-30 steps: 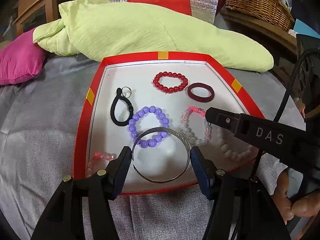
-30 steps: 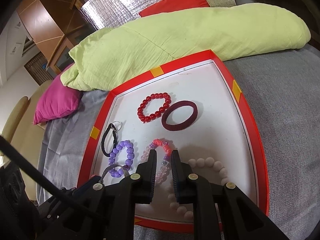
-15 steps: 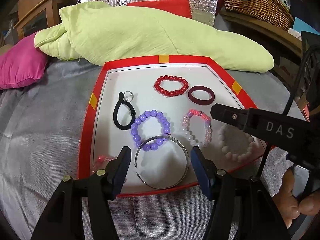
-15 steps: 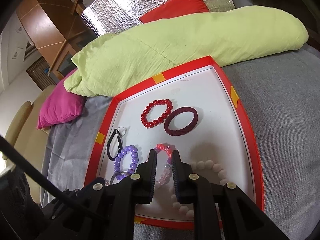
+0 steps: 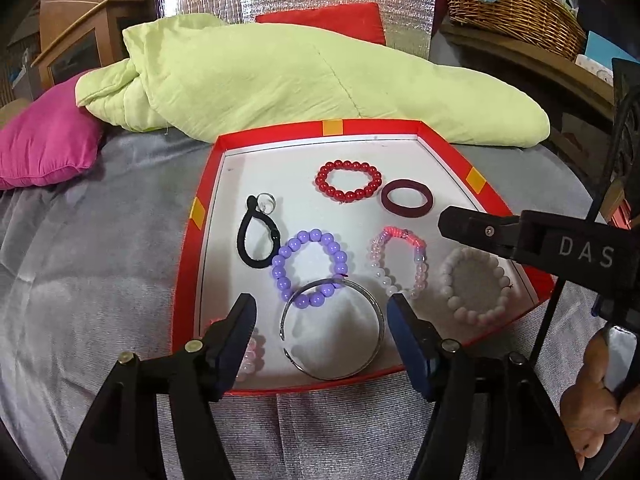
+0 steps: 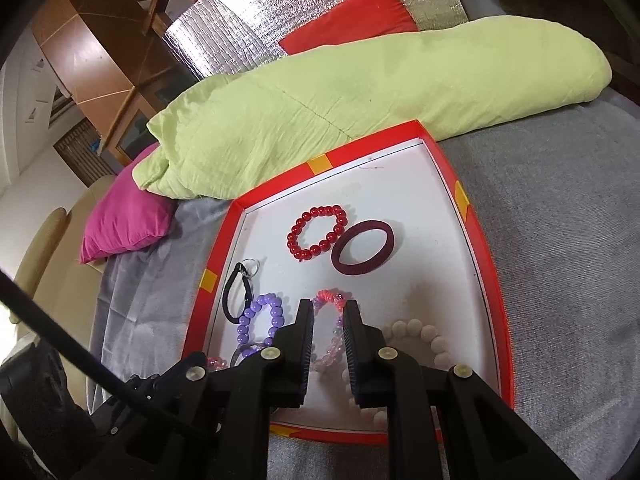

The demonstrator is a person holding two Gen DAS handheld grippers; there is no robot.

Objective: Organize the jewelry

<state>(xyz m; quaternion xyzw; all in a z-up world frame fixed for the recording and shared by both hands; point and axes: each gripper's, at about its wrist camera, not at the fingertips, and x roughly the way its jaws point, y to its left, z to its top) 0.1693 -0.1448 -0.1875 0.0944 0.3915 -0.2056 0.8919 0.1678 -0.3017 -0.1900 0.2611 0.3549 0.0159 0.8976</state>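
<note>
Jewelry all sitting loose in a shallow red tray (image 5: 188,264) with a white floor and small yellow tape patches on the rim, centre of the left wrist view, parked on grey ribbed fabric (image 5: 100,264).

Upper middle of the tray: glossy red bead bracelet (image 5: 348,181), round beads, right beside a matte maroon fabric band (image 5: 407,201). Left side: black cord loop (image 5: 256,242), teardrop shaped, with a small metal ring at its top. Centre: purple bead bracelet (image 5: 309,267), shiny plastic look, its lower edge overlapped by an open silver metal cuff (image 5: 332,330). Right of that: translucent pink and white bead bracelet (image 5: 398,263) with a neon pink knotted section, then a matte white bead bracelet (image 5: 474,286) near the lower right rim. Another pale pink beaded piece (image 5: 250,354) half hidden at lower left.

Left gripper (image 5: 321,310) fingers spread wide either side of the cuff, gripping nothing. Right gripper (image 6: 325,310) fingers nearly together, narrow gap, nothing clamped, over the pink and white bracelet. "DAS" readable in pale letters on its black body at the right of the left wrist view.

Behind: crinkly lime green quilt (image 5: 312,84), magenta cushion (image 5: 44,148), wicker basket (image 5: 512,4) upper right.
</note>
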